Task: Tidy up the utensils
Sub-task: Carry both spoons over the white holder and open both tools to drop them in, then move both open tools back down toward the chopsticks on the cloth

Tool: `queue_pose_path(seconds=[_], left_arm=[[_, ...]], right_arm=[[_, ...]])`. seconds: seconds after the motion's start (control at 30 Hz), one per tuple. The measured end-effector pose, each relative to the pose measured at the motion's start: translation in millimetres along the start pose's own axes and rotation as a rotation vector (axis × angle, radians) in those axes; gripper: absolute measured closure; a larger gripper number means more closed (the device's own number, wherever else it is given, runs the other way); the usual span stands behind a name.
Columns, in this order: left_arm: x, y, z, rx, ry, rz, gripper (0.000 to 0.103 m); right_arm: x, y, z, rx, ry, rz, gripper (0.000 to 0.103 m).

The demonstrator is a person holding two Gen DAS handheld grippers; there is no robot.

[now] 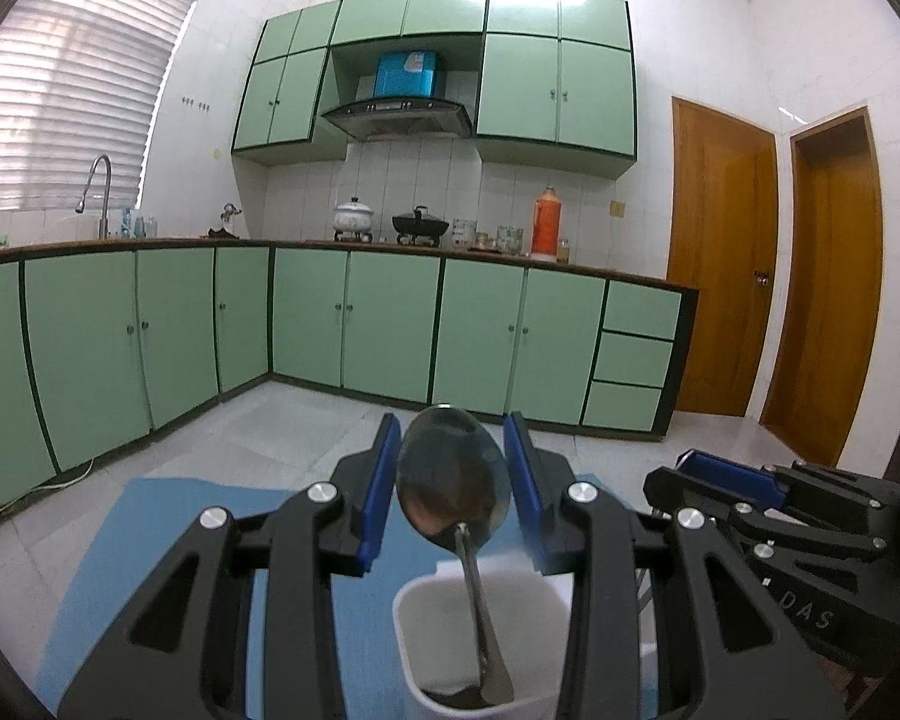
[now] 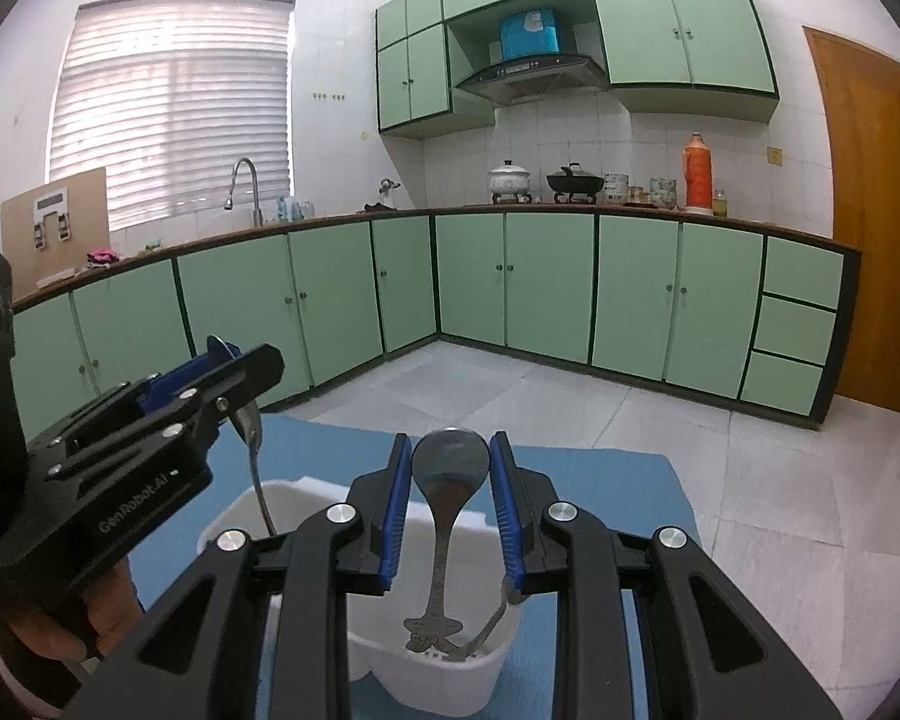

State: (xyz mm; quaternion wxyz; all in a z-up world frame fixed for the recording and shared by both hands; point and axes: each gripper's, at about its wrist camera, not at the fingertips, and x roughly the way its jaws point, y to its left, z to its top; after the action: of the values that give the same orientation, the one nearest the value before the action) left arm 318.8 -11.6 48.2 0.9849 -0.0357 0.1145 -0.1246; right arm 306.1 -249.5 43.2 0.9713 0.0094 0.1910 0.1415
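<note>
Left wrist view: left tongs (image 1: 453, 468) narrow, blue pads clamped on the bowl of a large spoon (image 1: 453, 480); handle hangs down into the white container (image 1: 414, 612) right below.
Large spoon tip: inside the container, near its bottom; can't tell if it touches.
Right tongs seen from left: black body at right edge (image 1: 726, 480), just beside the left tongs.
Right wrist view: right tongs (image 2: 450, 480) narrow, pads gripping the bowl of a small spoon (image 2: 450, 462); its decorated handle end hangs inside the same white container (image 2: 486, 666).
Second handle: another utensil handle (image 2: 492, 618) leans in the container, right of the small spoon's handle.
Left tongs seen from right: at left (image 2: 222, 360), hand (image 2: 60, 630) around the grip; large spoon shaft (image 2: 258, 480) drops into the container's far-left part.
Container: on a blue mat (image 2: 600, 492) over the tabletop, near centre.
Background: green cabinets (image 2: 546, 282), sink tap (image 2: 243, 186), orange thermos (image 2: 697, 174) on far counter.
</note>
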Motion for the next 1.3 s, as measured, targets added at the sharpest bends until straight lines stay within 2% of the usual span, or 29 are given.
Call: queue_pose_path(seconds=[0.23,0.4,0.6,0.67,0.77,0.8,0.87,1.3], left_arm=[[-3.1,2.7,-9.1,0.002,0.021,0.01,0.068],[-12.4,6.3,-8.4,0.002,0.008,0.022,0.057],[-32.0,8.0,-6.5,-0.004,-0.012,0.033,0.04],[-41.2,8.3,-7.5,-0.011,-0.02,0.033,0.026],[-57.9,7.8,-10.8,-0.017,-0.026,0.031,0.016],[-64.9,7.3,-12.7,-0.014,-0.029,0.032,0.015],[-78.4,6.9,-17.8,-0.003,-0.029,0.035,0.013],[-158.9,6.5,-68.4,0.006,0.052,0.051,0.008]], right_arm=[[-3.6,0.8,-4.8,-0.008,-0.009,-0.004,0.076],[-11.7,1.9,-4.9,-0.015,-0.024,-0.017,0.075],[-32.5,-2.1,-7.5,-0.002,-0.049,-0.036,0.061],[-41.0,-2.6,-10.1,-0.001,-0.056,-0.047,0.054],[-56.5,-3.8,-16.1,0.0,-0.07,-0.059,0.046],[-63.1,-3.6,-19.1,-0.002,-0.075,-0.063,0.044],[-75.4,-2.9,-25.7,-0.004,-0.083,-0.078,0.034],[-136.9,2.9,-77.4,0.028,-0.051,-0.104,0.01]])
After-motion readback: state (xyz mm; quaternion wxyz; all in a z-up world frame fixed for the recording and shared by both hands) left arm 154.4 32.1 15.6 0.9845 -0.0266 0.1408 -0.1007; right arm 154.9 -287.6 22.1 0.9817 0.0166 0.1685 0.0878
